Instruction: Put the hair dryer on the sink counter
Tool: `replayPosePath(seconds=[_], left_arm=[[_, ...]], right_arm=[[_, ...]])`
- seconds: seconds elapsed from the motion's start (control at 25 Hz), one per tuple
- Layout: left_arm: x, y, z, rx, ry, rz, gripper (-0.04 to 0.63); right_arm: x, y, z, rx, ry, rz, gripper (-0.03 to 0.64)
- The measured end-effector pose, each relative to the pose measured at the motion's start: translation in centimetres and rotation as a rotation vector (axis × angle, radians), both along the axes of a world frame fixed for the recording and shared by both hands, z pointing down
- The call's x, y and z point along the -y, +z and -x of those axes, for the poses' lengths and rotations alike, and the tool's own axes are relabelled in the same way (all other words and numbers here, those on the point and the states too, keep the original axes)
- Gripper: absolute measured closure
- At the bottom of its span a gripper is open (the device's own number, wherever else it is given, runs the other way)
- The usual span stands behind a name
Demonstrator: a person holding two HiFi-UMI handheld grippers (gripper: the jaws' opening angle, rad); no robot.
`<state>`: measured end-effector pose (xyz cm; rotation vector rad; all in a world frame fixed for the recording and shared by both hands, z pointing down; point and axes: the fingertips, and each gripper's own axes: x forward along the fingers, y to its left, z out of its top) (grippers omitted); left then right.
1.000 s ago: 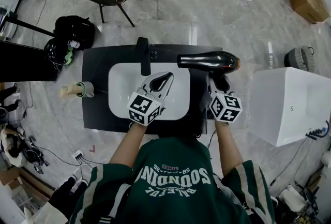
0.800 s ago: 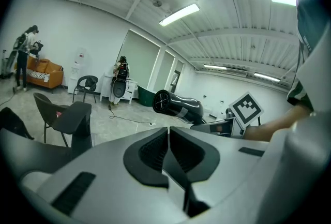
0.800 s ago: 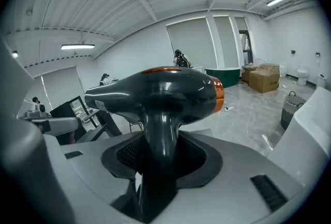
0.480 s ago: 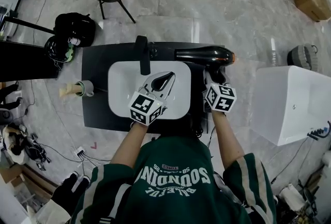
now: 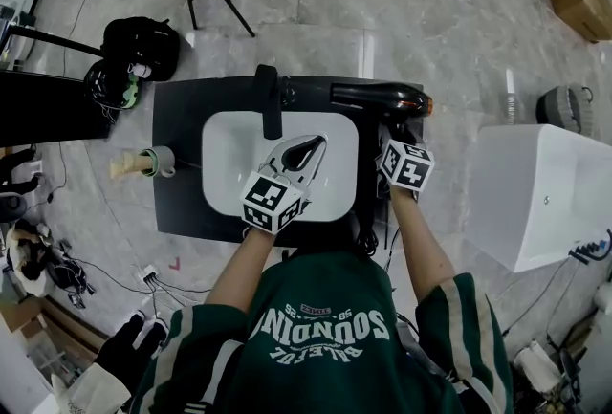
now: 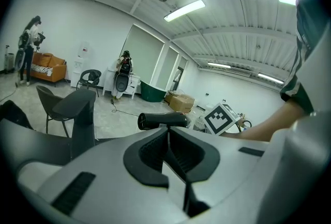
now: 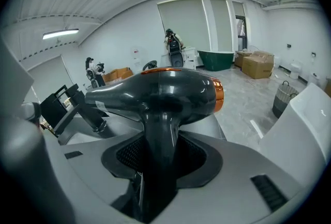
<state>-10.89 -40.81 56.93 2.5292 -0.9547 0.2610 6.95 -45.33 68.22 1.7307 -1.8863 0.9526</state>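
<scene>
**Hair dryer point(image 7: 160, 93) gripped over the counter's far corner**

Its handle is clamped in the right claw point(image 5: 394, 133). The barrel crosses just beyond the fingertips, nozzle to the claw's left, above the dark sink counter point(image 5: 182, 168). Beside it the left claw point(image 5: 304, 152) is clenched on nothing, over the white basin point(image 5: 229, 163), with the faucet point(image 5: 271, 101) ahead.

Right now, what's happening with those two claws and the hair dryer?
Right gripper shut on hair dryer handle. Left gripper shut, empty, over basin. It hangs above counter's far right corner, contact unclear. Faucet stands apart, leftward.
</scene>
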Motion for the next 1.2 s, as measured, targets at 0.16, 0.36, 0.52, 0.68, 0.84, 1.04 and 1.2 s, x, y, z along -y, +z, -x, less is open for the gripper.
replayPosePath(seconds=[0.16,0.36,0.52,0.68,0.84,1.04,1.2], left_arm=[[0.0,0.4,0.4,0.005,-0.003,0.01,0.574],[0.0,0.7,0.8,0.007,-0.013,0.021,0.574],[0.0,1.2,1.3,0.009,-0.021,0.028,0.574],[-0.1,1.7,1.6,0.009,-0.025,0.037,0.574],[-0.3,2.0,1.5,0.008,-0.023,0.042,0.574],[-0.6,2.1,2.1,0.01,-0.033,0.048,0.574],[-0.9,2.2,2.5,0.01,-0.049,0.058,0.574]], right_arm=[[0.3,1.5,0.1,-0.02,-0.007,0.043,0.423],[0.6,2.8,0.4,-0.025,-0.011,0.077,0.423],[0.8,3.8,0.7,-0.031,-0.014,0.094,0.423],[0.9,4.7,1.1,-0.041,-0.02,0.107,0.423],[1.0,5.1,1.2,-0.052,-0.026,0.117,0.423],[1.0,5.4,1.2,-0.055,-0.029,0.129,0.423],[1.0,5.4,1.0,-0.077,-0.019,0.14,0.423]])
